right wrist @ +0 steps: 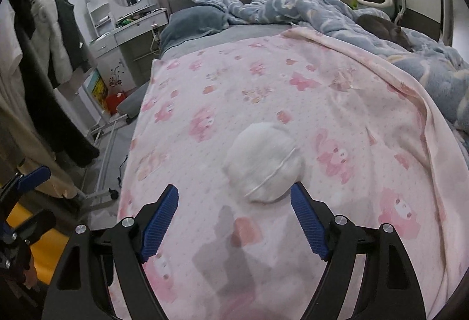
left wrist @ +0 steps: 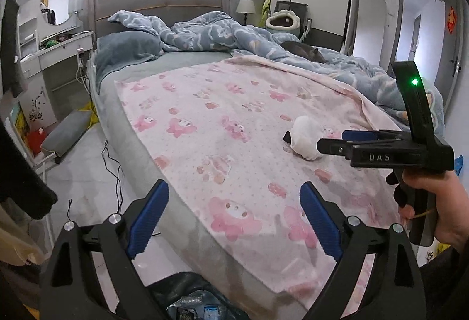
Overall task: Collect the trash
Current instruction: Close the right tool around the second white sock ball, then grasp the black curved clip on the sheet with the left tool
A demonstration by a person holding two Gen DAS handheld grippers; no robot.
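Inspecting the scene, we find the crumpled white tissue wad [right wrist: 265,163] lying on the pink cartoon-print blanket [right wrist: 337,103], just ahead of our right gripper [right wrist: 234,218], whose jaws stand wide and empty. Our left gripper [left wrist: 234,217] likewise gapes empty; white lettering on the right tool's body reads "DAS".

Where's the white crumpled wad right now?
The white wad lies on the pink blanket, just ahead of the right gripper. In the left wrist view it sits right of centre, by that gripper's tips.

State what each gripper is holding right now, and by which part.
Nothing is held. The right gripper is open, with the white crumpled wad on the pink blanket just ahead of its fingertips. The left gripper is open and empty.
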